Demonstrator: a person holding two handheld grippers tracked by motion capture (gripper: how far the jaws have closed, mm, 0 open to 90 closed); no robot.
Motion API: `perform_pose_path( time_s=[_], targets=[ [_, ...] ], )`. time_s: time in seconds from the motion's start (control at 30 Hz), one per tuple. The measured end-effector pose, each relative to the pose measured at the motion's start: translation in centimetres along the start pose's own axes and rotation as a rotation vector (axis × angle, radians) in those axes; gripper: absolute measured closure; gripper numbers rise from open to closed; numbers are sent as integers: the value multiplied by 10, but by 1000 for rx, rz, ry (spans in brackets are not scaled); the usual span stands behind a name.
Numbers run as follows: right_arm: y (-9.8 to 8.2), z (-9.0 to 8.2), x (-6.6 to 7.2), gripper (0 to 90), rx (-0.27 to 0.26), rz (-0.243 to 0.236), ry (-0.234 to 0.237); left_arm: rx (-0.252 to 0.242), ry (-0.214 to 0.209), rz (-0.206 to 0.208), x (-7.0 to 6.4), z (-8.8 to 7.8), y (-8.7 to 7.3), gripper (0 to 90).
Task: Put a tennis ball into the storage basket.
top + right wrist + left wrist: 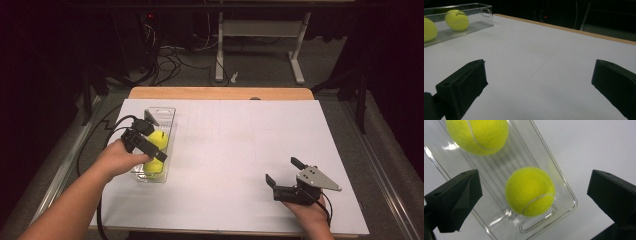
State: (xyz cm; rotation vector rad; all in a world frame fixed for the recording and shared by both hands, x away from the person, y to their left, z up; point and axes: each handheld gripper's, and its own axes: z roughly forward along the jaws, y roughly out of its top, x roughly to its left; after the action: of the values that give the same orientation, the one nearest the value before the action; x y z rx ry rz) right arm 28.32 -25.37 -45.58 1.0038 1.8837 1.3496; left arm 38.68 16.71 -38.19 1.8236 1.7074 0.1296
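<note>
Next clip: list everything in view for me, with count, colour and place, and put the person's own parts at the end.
tennis balls: 2, yellow-green, inside the clear tray, one behind the other
clear tray: 1, transparent plastic, long and narrow, left part of the table
white sheet: 1, white, covering most of the table top
table: 1, light wood edge showing beyond the sheet
desk frame: 1, pale grey, on the floor behind the table
cables: several, dark, on the floor behind the table
left gripper: 1, black, jaws open, over the tray above the balls
right gripper: 1, black with a grey plate, jaws open, near right of the sheet
hands: 2, one on each gripper
</note>
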Motion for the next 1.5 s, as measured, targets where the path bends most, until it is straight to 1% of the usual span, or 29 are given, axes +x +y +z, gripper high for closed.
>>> perform_pose_path(
  time_s=[0.03,0.07,0.2,0.23,0.27,0.33,0.37,0.43,0.47,0.5,0.57,0.63,0.67,0.7,0.77,0.83,0.97,1.03,1.07,1.1,1.13,1.2,1.3,1.37,1.43,1.5],
  targets=[
    [0,0,0,3,0,-1,0,-46,-15,20,0,-1,-4,7],
    [0,0,0,3,0,-1,0,-52,-30,25,0,-2,-7,7],
    [0,0,0,3,3,0,-2,-85,-85,13,6,-3,-18,6],
    [0,0,0,3,3,1,-2,-119,-94,20,8,-4,-20,6],
    [0,0,0,3,3,2,-4,-143,-100,19,9,-5,-21,6],
    [0,0,0,3,2,1,-5,-203,-134,14,11,-8,-24,6],
    [-1,0,0,3,4,4,-6,-219,-143,17,12,-8,-26,6],
    [-1,-1,0,3,4,4,-8,-251,-154,39,13,-7,-31,7],
    [-1,-1,0,3,4,6,-10,-259,-157,53,13,-6,-32,7],
    [-1,-1,-1,3,4,8,-11,-280,-163,61,13,-7,-34,7],
    [-1,-1,-2,3,4,13,-13,-341,-197,57,14,-8,-37,7],
    [-1,-1,-3,3,4,17,-17,-391,-244,65,15,-10,-41,6],
    [-2,-2,-3,3,2,17,-18,-411,-251,81,16,-10,-43,6],
    [-2,-2,-3,3,3,21,-20,-441,-258,89,17,-10,-45,3],
    [-2,-3,-4,3,0,25,-24,-492,-291,75,21,-10,-49,3],
    [-1,-4,-5,3,-2,28,-28,-537,-308,85,23,-11,-54,3],
    [-1,-6,-8,3,-17,44,-40,-622,-359,74,27,-14,-63,2],
    [-1,-7,-9,3,-19,49,-43,-663,-371,80,28,-15,-68,2],
    [-1,-7,-10,3,-17,50,-47,-671,-378,80,29,-16,-70,2],
    [-1,-8,-10,3,-16,53,-50,-665,-400,76,29,-16,-72,2],
    [-1,-7,-10,3,-16,56,-51,-666,-410,67,30,-17,-74,3],
    [-1,-7,-11,3,-14,55,-54,-704,-424,59,31,-19,-78,2],
    [-1,-8,-11,3,-18,56,-59,-754,-430,69,32,-20,-84,2],
    [-1,-8,-11,3,-18,60,-62,-763,-433,72,33,-21,-85,2],
    [-1,-8,-11,3,-13,59,-64,-773,-443,54,36,-23,-84,2],
    [-1,-7,-11,3,-11,58,-64,-799,-437,43,40,-24,-84,2]
  ],
)
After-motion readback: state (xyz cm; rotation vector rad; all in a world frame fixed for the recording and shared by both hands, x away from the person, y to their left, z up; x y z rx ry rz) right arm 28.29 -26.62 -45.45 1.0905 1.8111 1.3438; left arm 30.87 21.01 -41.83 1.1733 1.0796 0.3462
